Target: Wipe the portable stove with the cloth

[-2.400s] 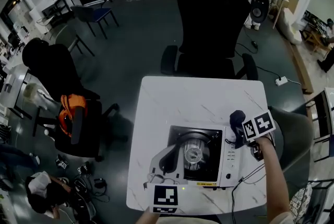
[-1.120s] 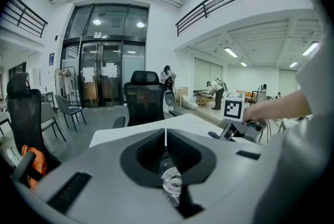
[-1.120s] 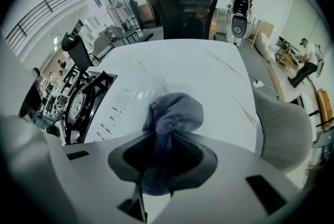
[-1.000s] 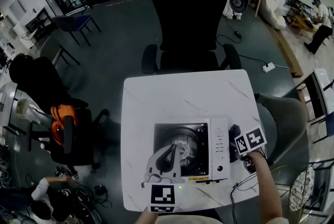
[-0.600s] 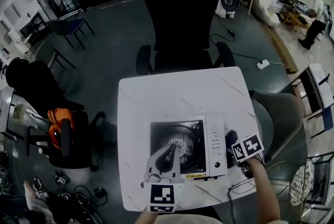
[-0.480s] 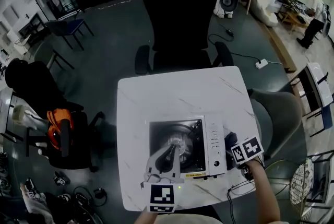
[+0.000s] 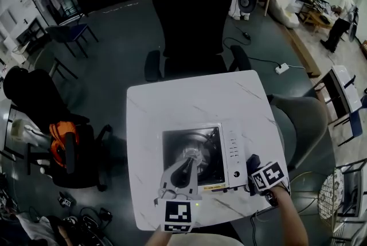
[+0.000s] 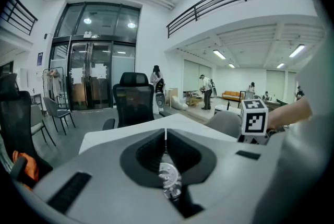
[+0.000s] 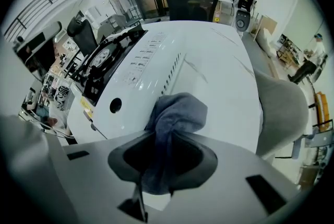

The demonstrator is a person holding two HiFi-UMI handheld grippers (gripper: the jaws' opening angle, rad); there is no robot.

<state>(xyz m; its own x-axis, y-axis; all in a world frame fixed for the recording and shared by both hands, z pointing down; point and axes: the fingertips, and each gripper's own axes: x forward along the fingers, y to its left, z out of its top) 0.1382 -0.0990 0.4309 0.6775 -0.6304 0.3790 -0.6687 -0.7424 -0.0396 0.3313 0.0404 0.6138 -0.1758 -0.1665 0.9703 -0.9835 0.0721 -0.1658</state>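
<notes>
The portable stove [image 7: 231, 154], white with a black burner well, sits at the near part of the white table [image 7: 195, 101]. My right gripper [image 7: 256, 174] is shut on a grey-blue cloth [image 7: 252, 164] by the stove's front right corner. In the right gripper view the cloth [image 9: 176, 113] bunches out of the gripper [image 9: 166, 140] against the stove's white side [image 9: 148, 69], near a round hole [image 9: 115, 105]. My left gripper [image 7: 185, 163] hovers shut over the front of the burner; the burner [image 8: 168, 178] shows below the closed left gripper [image 8: 165, 137].
A black office chair [image 7: 192, 15] stands behind the table and a grey chair [image 7: 299, 124] at its right. Another black chair with an orange item [image 7: 63, 136] is to the left. Cables trail off the near table edge. People stand far off.
My right gripper has carried the cloth along the stove's right side, from the back corner toward the front corner. The left gripper has stayed over the burner. The head view shifted.
</notes>
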